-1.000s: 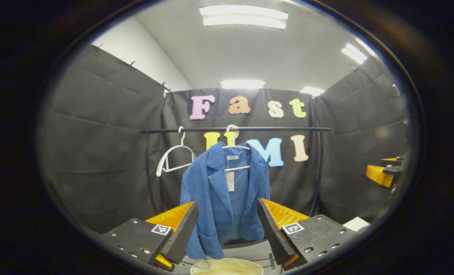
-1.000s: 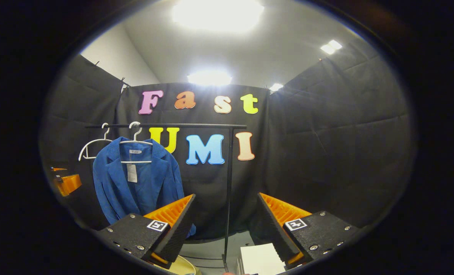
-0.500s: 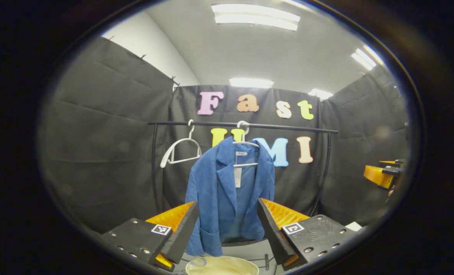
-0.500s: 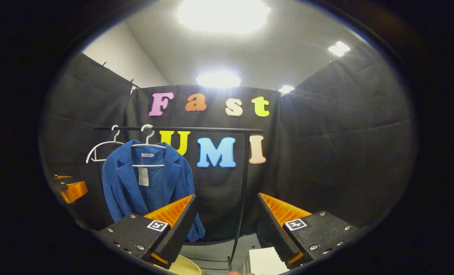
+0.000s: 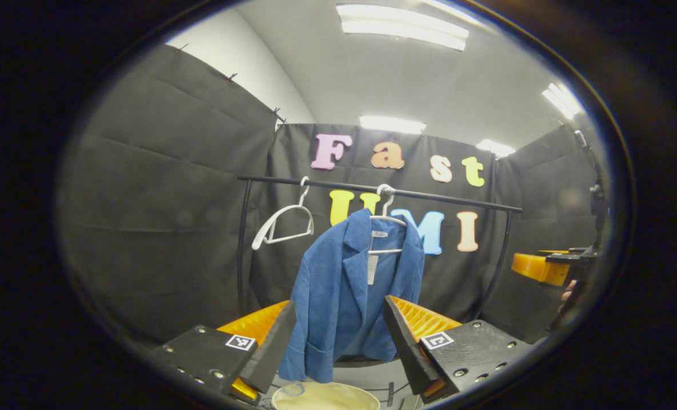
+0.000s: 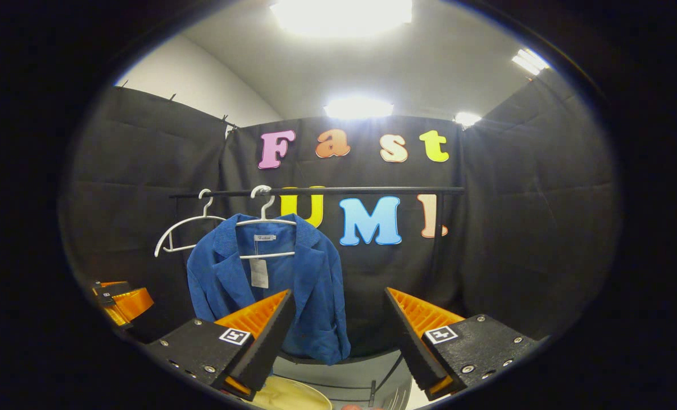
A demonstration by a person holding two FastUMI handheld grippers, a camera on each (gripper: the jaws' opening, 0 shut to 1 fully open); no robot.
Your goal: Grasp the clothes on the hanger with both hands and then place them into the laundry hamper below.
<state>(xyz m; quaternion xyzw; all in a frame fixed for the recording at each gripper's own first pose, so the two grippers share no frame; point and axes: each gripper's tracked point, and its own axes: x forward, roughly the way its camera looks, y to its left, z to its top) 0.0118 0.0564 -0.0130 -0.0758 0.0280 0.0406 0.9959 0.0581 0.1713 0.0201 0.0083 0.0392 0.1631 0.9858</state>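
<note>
Jaws: my left gripper [image 5: 338, 336] and right gripper [image 6: 335, 336] both gape, empty.
Blue corduroy jacket [image 5: 349, 296]: ahead between my left jaws, on its white hanger [image 6: 265, 219].
Risk: one-sided tug could snag it beside the cream hamper [image 5: 325, 397] rim.

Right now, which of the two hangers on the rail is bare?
The white hanger nearer the rail's left end; the other hanger, beside it, carries the blue jacket.
</note>
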